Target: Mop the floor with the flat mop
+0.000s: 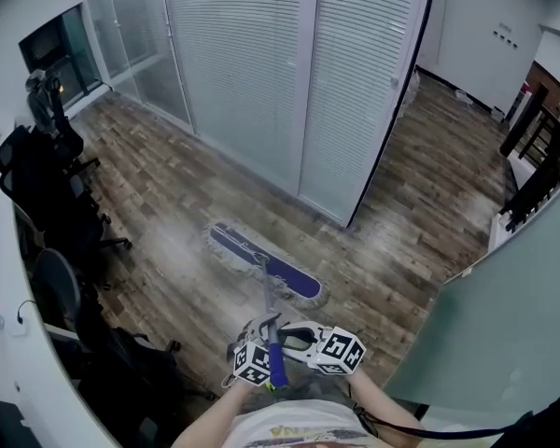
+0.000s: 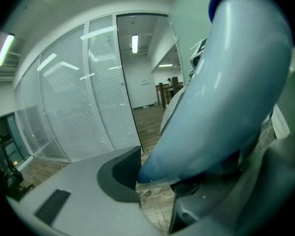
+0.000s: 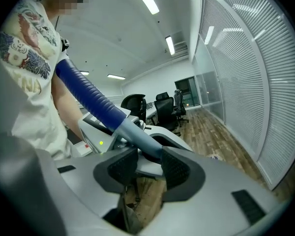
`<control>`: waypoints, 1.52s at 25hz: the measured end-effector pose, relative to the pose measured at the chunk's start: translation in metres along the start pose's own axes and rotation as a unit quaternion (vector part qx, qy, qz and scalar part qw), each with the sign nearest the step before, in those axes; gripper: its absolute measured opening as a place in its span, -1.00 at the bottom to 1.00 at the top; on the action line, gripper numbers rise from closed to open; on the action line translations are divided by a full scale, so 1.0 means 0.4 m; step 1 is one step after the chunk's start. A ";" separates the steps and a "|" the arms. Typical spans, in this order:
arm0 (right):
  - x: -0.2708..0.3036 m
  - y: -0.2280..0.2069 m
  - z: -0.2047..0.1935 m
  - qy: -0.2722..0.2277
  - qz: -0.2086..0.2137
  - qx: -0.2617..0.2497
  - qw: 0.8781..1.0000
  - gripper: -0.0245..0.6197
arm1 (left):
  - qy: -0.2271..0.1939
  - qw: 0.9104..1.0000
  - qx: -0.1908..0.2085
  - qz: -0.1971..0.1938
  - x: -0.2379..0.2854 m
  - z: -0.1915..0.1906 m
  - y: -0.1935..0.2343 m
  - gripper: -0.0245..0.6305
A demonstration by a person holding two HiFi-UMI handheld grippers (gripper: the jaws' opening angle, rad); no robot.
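Observation:
The flat mop's head (image 1: pixel 266 264), a blue pad with a pale fringe, lies flat on the wooden floor in front of me. Its handle (image 1: pixel 269 301) slants up to both grippers, held close together near my body. My left gripper (image 1: pixel 261 332) is shut on the handle, which fills the left gripper view as a thick pale-blue shaft (image 2: pixel 226 97) pressed against the dark pad (image 2: pixel 120 173). My right gripper (image 1: pixel 297 336) is shut on the mop handle (image 3: pixel 137 134) too, just below its dark blue grip (image 3: pixel 86 92), between both ribbed pads (image 3: pixel 176 168).
Black office chairs (image 1: pixel 47 194) stand along a white desk edge (image 1: pixel 5 343) on the left. A glass partition with blinds (image 1: pixel 289 73) and a dark door post (image 1: pixel 392 119) stand beyond the mop. A pale green wall (image 1: pixel 504 325) closes the right side.

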State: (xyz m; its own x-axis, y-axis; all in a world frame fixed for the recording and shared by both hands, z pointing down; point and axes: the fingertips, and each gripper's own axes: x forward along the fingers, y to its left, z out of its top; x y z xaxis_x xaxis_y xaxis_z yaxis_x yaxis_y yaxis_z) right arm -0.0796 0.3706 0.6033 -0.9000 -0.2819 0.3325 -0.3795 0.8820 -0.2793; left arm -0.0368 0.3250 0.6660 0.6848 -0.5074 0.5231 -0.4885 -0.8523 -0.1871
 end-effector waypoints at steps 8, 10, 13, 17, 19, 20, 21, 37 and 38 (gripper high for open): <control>-0.075 0.134 -0.044 -0.029 0.012 -0.018 0.999 -0.44 | -0.005 1.000 -0.009 0.006 -0.081 0.026 -0.136 -0.63; -0.107 0.172 -0.062 -0.032 0.015 -0.018 0.999 -0.44 | -0.002 1.000 -0.012 0.010 -0.095 0.028 -0.184 -0.63; -0.152 0.229 -0.089 -0.043 0.014 -0.021 0.999 -0.44 | 0.000 1.000 -0.010 0.015 -0.119 0.034 -0.254 -0.63; -0.206 0.306 -0.146 -0.038 0.023 -0.038 0.998 -0.44 | 0.007 1.000 -0.006 0.015 -0.142 0.033 -0.362 -0.63; -0.215 0.339 -0.165 -0.042 0.028 -0.041 0.998 -0.44 | 0.007 1.000 -0.006 0.022 -0.163 0.033 -0.392 -0.63; -0.219 0.355 -0.173 -0.044 0.030 -0.039 0.998 -0.44 | 0.007 1.000 -0.007 0.024 -0.173 0.032 -0.406 -0.63; -0.225 0.369 -0.180 -0.046 0.033 -0.036 0.998 -0.44 | 0.007 1.000 -0.009 0.025 -0.181 0.029 -0.419 -0.63; -0.219 0.344 -0.165 -0.064 0.054 0.018 0.996 -0.40 | -0.022 1.000 -0.011 0.018 -0.172 0.031 -0.406 -0.63; -0.216 0.332 -0.155 -0.064 0.057 0.020 0.996 -0.40 | -0.028 0.999 -0.013 0.018 -0.169 0.041 -0.393 -0.63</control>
State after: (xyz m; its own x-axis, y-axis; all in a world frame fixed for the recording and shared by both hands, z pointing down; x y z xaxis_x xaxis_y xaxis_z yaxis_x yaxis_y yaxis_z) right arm -0.0392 0.5355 0.5933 -0.9570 -0.2287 0.1786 -0.2786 0.8962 -0.3452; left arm 0.0025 0.4911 0.6463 0.6947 -0.5450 0.4695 -0.5267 -0.8299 -0.1839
